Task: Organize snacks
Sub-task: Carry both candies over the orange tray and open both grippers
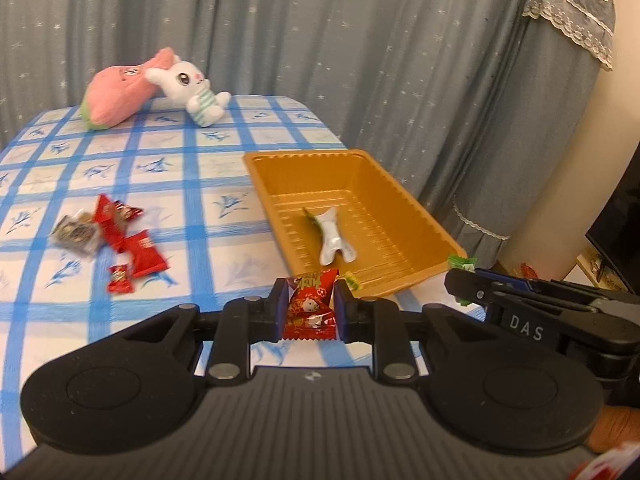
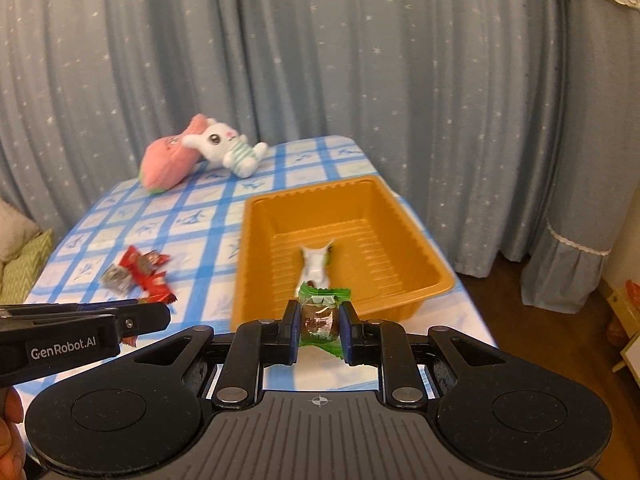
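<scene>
My left gripper (image 1: 309, 295) is shut on a red wrapped candy (image 1: 310, 306), held just in front of the near rim of the orange tray (image 1: 408, 278). My right gripper (image 2: 320, 312) is shut on a green-wrapped dark candy (image 2: 320, 312), hanging at the tray's (image 2: 248, 240) near edge. From the left wrist view the right gripper (image 1: 464, 280) shows side-on at the right, green wrapper at its tip. A white-and-green packet (image 1: 332, 238) lies inside the tray. Loose snacks (image 1: 120, 236) sit in a pile on the cloth to the left: red packets and a clear-wrapped one.
The table carries a blue-checked cloth (image 1: 192, 168). A pink plush (image 1: 116, 96) and a white rabbit plush (image 1: 192, 88) lie at the far edge. Grey starred curtains (image 1: 320, 32) hang behind. The table edge drops off right of the tray.
</scene>
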`<state>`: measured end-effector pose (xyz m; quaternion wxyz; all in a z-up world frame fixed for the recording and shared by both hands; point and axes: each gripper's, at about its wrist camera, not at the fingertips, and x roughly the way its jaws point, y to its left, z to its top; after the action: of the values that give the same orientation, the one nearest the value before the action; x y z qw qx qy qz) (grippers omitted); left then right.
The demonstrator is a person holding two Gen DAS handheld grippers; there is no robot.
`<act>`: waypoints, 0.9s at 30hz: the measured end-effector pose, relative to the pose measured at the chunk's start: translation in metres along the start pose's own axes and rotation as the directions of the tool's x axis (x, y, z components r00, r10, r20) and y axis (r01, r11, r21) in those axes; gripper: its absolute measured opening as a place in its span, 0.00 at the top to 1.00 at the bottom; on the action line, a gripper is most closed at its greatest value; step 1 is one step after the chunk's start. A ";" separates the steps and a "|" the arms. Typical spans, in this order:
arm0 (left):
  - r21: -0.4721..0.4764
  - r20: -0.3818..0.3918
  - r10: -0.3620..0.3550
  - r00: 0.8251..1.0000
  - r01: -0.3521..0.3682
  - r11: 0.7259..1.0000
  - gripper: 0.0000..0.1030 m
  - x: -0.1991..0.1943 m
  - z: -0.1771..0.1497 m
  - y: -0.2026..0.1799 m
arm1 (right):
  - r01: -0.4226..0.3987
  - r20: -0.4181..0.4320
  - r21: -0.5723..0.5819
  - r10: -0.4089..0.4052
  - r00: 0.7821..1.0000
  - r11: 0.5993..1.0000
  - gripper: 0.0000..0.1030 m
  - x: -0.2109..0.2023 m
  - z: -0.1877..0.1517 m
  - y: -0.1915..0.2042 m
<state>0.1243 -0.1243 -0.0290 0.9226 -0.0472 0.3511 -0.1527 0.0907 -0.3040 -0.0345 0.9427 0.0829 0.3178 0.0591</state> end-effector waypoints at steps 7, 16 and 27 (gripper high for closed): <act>0.013 -0.011 -0.025 1.000 0.025 1.000 0.79 0.028 0.017 -0.014 | 0.022 -0.004 0.023 -0.022 1.000 0.999 0.80 0.017 0.014 -0.021; 0.029 -0.022 -0.038 0.999 0.039 0.999 0.79 0.065 0.038 -0.018 | 0.036 -0.017 0.029 -0.035 0.999 0.999 0.80 0.050 0.033 -0.038; 0.046 -0.044 -0.050 0.998 0.052 0.998 0.79 0.099 0.049 -0.020 | 0.048 -0.023 0.054 -0.047 0.999 0.997 0.80 0.076 0.048 -0.054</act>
<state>0.2224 -0.1755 -0.0511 0.9115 -0.0310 0.3657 -0.1856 0.1835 -0.3502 -0.0522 0.9377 0.1005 0.3314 0.0289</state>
